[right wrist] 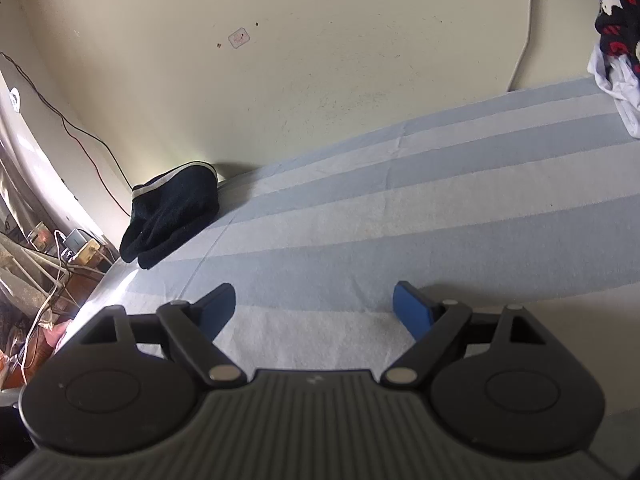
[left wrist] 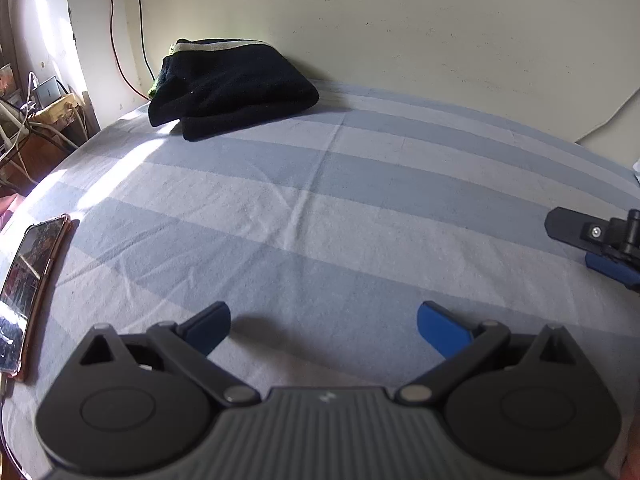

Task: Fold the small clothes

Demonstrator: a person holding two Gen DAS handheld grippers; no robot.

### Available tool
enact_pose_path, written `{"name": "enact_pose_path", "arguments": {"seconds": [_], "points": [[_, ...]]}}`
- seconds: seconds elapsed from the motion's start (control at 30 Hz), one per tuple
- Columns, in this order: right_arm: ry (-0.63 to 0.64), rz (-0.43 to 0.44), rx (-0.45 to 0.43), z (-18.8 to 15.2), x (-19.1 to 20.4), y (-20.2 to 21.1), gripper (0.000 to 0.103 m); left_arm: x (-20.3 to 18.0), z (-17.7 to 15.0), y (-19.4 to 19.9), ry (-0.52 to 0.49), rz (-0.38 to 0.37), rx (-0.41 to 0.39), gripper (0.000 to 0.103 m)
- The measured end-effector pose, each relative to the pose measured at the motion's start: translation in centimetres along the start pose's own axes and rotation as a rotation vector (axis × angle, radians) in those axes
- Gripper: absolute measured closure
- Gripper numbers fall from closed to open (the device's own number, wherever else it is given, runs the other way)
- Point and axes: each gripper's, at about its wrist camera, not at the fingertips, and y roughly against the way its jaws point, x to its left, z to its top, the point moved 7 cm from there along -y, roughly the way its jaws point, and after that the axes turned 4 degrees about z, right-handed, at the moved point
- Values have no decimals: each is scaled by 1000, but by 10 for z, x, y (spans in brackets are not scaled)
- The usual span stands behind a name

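bedsheet (left wrist: 360,200): matt woven cloth
folded black garment (left wrist: 232,84): fuzzy knit
phone (left wrist: 28,288): glossy glass
left gripper (left wrist: 324,320): matt plastic

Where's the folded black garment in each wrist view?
Left wrist: black garment upper left, on the far part of the striped sheet against the wall.
Right wrist: black garment left of centre, at the sheet's far corner.
Shared landmark: the red cable on the wall to the garment's left.
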Motion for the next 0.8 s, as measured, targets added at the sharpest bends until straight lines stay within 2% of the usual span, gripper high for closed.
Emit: {"name": "enact_pose_path", "arguments": {"seconds": [0.37, 0.8], "points": [[2, 4, 4, 2, 0, 0, 14, -27, -11, 12, -67, -22, 11, 0], [2, 4, 4, 1, 0, -1, 13, -28, -13, 13, -75, -15, 5, 0]]}}
